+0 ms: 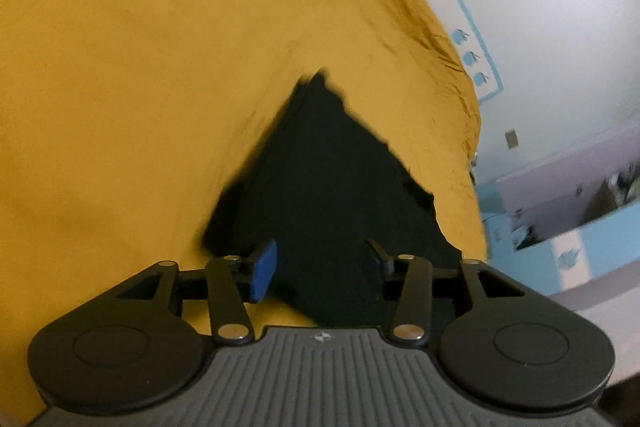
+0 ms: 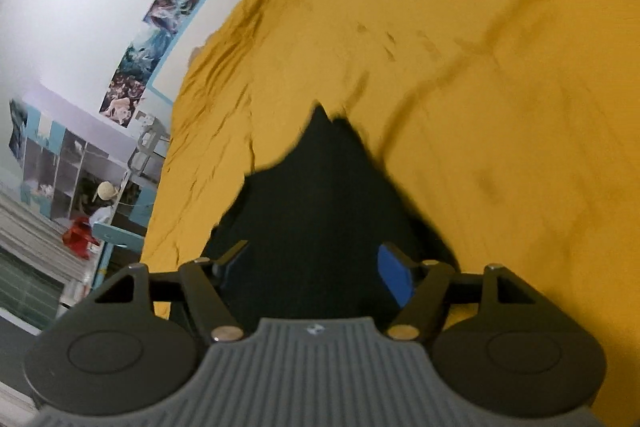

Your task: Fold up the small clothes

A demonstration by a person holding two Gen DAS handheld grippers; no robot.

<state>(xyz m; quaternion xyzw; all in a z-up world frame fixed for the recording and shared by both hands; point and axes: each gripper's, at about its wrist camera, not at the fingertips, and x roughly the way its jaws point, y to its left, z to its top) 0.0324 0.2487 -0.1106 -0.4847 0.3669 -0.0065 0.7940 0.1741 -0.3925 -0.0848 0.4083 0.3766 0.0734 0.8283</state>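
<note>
Lying flat on yellow sheet (image 1: 140, 87), dark garment (image 1: 328, 187) sits ahead of both claws — left claw (image 1: 320, 267) & right claw (image 2: 316, 271) wide, empty.

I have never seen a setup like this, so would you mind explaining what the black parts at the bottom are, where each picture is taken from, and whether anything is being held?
Each picture comes from a wide-angle camera mounted on a hand-held gripper, looking forward along its two fingers. One shows the left gripper, the other the right gripper; a person carries one in each hand. Both look down at a dark garment lying on a mustard-yellow cover. Both grippers are open with blue pads apart, and nothing is pinched. The pictures are slightly blurred.
</note>
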